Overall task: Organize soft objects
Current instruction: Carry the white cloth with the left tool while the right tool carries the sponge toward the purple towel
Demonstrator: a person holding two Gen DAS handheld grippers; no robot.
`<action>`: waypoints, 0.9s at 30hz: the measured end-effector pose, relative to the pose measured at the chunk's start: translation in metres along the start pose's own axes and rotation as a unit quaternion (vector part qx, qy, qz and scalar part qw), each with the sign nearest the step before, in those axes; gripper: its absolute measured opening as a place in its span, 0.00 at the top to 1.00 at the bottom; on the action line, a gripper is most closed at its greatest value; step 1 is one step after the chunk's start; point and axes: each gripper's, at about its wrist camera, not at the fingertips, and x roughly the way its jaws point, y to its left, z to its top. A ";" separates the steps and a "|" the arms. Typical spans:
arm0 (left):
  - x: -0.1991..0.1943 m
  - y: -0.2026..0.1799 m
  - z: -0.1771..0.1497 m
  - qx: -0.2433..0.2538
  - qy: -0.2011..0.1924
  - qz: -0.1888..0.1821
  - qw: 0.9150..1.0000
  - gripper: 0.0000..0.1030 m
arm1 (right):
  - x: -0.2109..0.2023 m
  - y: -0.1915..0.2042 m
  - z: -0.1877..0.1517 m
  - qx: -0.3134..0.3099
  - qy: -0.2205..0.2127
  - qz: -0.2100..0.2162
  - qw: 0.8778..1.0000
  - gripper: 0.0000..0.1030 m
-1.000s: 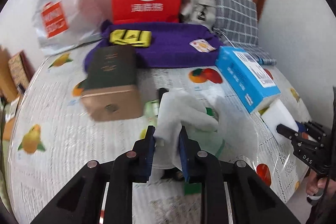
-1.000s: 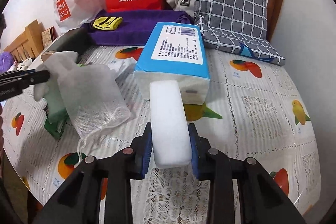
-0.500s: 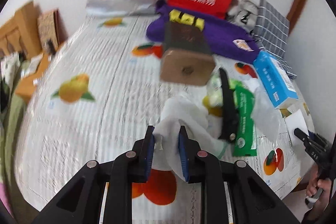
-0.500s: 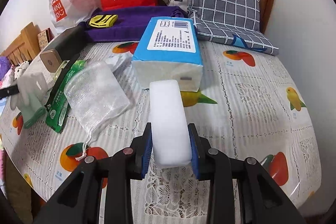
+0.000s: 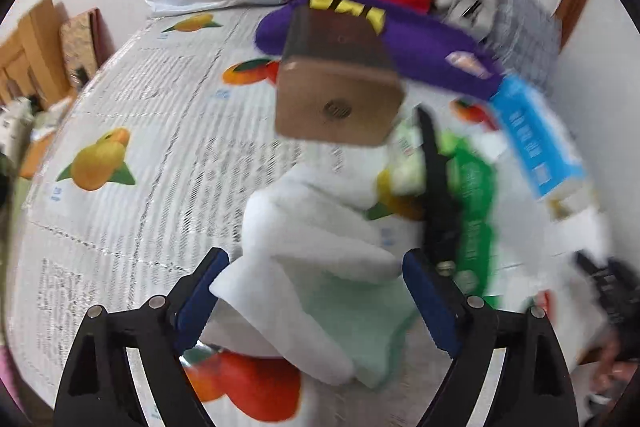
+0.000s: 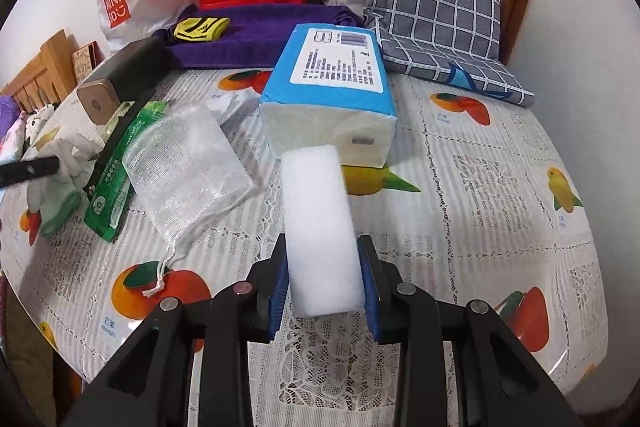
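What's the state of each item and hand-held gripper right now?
left hand-held gripper: jaws opening, white cloth between them, pads off it
white cloth: crumpled on the table
right hand-held gripper: shut on white sponge
white sponge: held, far end toward the tissue pack
tissue pack: lying flat, sealed
mesh bag: flat, drawstring loose
green packet: flat on the table

Even indoor light, one view sharp and one smeared

The left wrist view is motion-blurred, worst toward its right edge; the right wrist view is crisp, with soft shadows and mild glare on the tabletop [image 6: 460,131]. Fisheye bending and black corners frame both.
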 end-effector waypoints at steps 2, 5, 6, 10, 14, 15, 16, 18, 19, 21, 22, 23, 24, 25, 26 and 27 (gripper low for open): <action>0.002 -0.001 -0.001 0.006 0.000 0.003 1.000 0.24 | 0.000 -0.002 0.000 0.001 0.000 0.003 1.000 0.69; -0.004 0.000 0.004 0.014 -0.006 -0.001 1.000 0.59 | -0.002 -0.005 0.002 0.001 -0.003 -0.003 1.000 0.71; -0.005 0.000 0.005 0.019 -0.008 -0.002 1.000 0.64 | -0.003 -0.006 0.003 -0.001 -0.004 -0.003 1.000 0.72; -0.015 -0.001 0.012 0.030 -0.011 -0.005 0.999 0.75 | -0.011 -0.009 0.013 0.005 -0.011 0.004 1.000 0.72; -0.032 -0.001 0.019 0.038 -0.026 -0.008 0.999 0.76 | -0.021 -0.009 0.023 0.008 -0.024 0.016 1.000 0.72; -0.036 -0.001 0.021 0.038 -0.031 -0.009 0.999 0.77 | -0.024 -0.009 0.026 0.009 -0.027 0.021 0.999 0.72; -0.041 0.000 0.023 0.037 -0.036 -0.012 0.999 0.77 | -0.025 -0.008 0.027 0.010 -0.028 0.024 0.999 0.72; -0.050 0.002 0.026 0.031 -0.043 -0.020 0.998 0.77 | -0.027 -0.008 0.032 0.013 -0.030 0.032 0.999 0.72; -0.054 0.003 0.028 0.029 -0.046 -0.024 0.998 0.77 | -0.028 -0.007 0.034 0.013 -0.030 0.035 0.999 0.72; -0.063 0.004 0.033 0.027 -0.056 -0.029 0.998 0.77 | -0.031 -0.006 0.038 0.012 -0.031 0.039 0.999 0.72; -0.066 0.004 0.035 0.027 -0.059 -0.030 0.997 0.77 | -0.033 -0.005 0.041 0.010 -0.033 0.040 0.999 0.72; -0.070 0.003 0.038 0.028 -0.063 -0.030 0.997 0.77 | -0.034 -0.004 0.043 0.009 -0.035 0.040 0.999 0.72; -0.073 0.002 0.040 0.029 -0.067 -0.031 0.997 0.77 | -0.036 -0.003 0.046 0.008 -0.038 0.041 0.998 0.72; -0.077 0.001 0.044 0.029 -0.070 -0.031 0.997 0.77 | -0.039 -0.002 0.049 0.007 -0.041 0.042 0.998 0.72; -0.079 0.000 0.046 0.029 -0.072 -0.031 0.997 0.77 | -0.041 -0.002 0.053 0.006 -0.045 0.044 0.998 0.72; -0.081 0.000 0.050 0.029 -0.074 -0.030 0.996 0.77 | -0.043 -0.002 0.056 0.006 -0.048 0.045 0.998 0.72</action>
